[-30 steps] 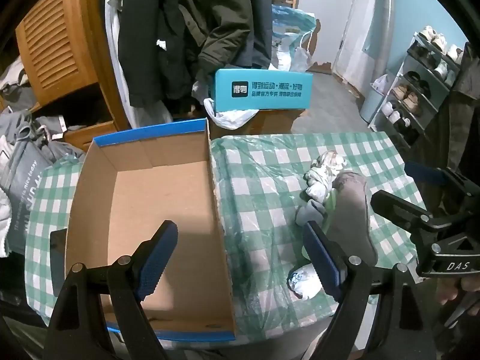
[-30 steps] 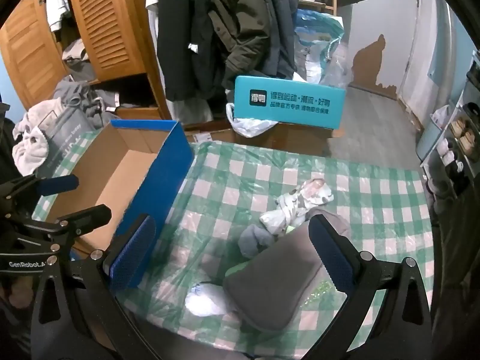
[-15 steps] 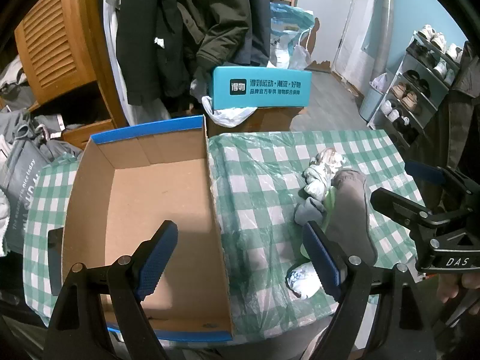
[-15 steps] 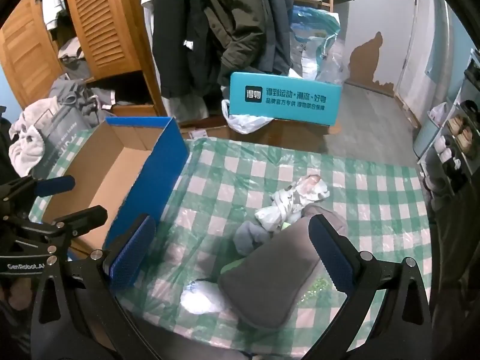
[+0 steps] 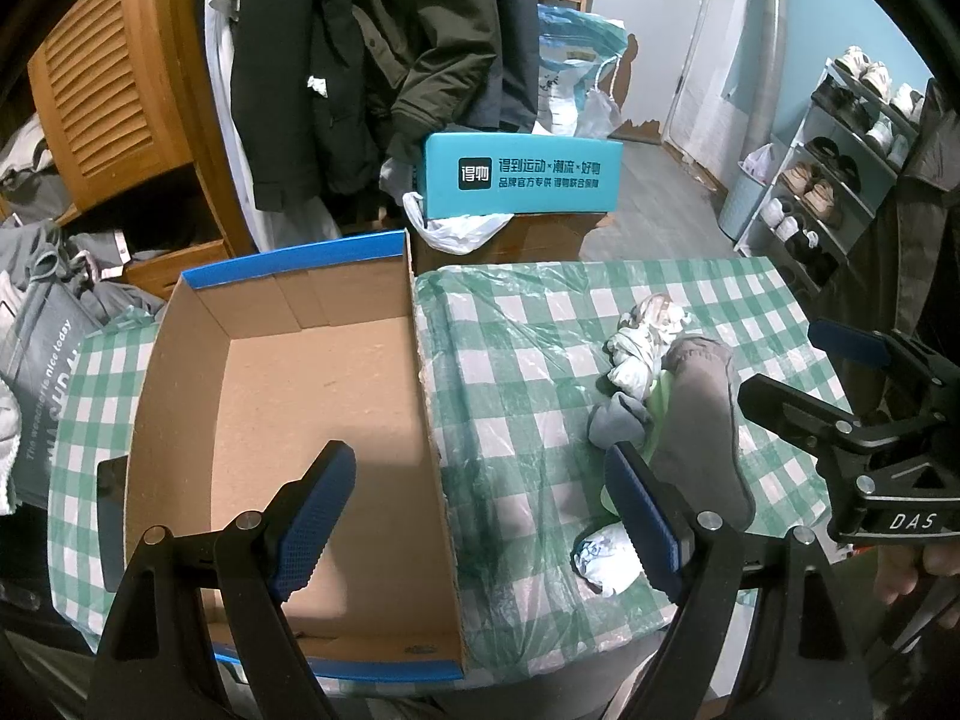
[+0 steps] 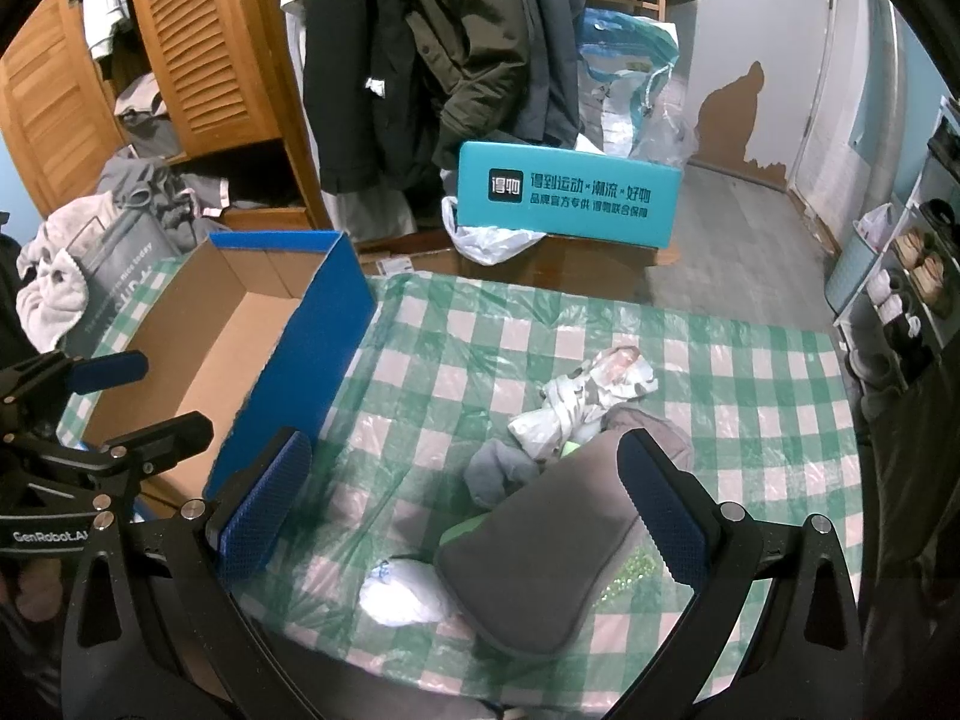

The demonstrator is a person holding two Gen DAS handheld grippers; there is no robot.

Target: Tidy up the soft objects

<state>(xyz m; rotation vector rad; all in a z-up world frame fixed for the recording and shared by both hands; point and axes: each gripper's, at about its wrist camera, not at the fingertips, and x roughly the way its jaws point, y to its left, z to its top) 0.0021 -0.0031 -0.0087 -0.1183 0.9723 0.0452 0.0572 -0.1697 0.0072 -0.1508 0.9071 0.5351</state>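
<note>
A pile of socks lies on the green-checked tablecloth [image 6: 750, 372]: a large grey sock [image 6: 540, 552], a white patterned sock [image 6: 591, 399], a small blue-grey sock [image 6: 498, 474], a balled white sock [image 6: 402, 594] and a green bit [image 6: 575, 450]. My right gripper [image 6: 462, 504] hovers open above the pile with nothing between its pads. An empty cardboard box [image 5: 300, 420] with a blue rim sits left of the pile. My left gripper [image 5: 477, 516] hangs open over the box's right wall. The grey sock [image 5: 699, 432] and right gripper [image 5: 822, 378] show at the right.
A teal shoebox [image 6: 567, 198] stands on a low wooden stand behind the table, with hanging coats [image 6: 456, 48] and a slatted wooden wardrobe [image 6: 198, 42] beyond. A shoe rack [image 5: 840, 168] is at the right. Clothes and a grey bag [image 5: 42, 360] sit left of the table.
Both grippers drifted only slightly and stayed open. The socks and the box have not moved.
</note>
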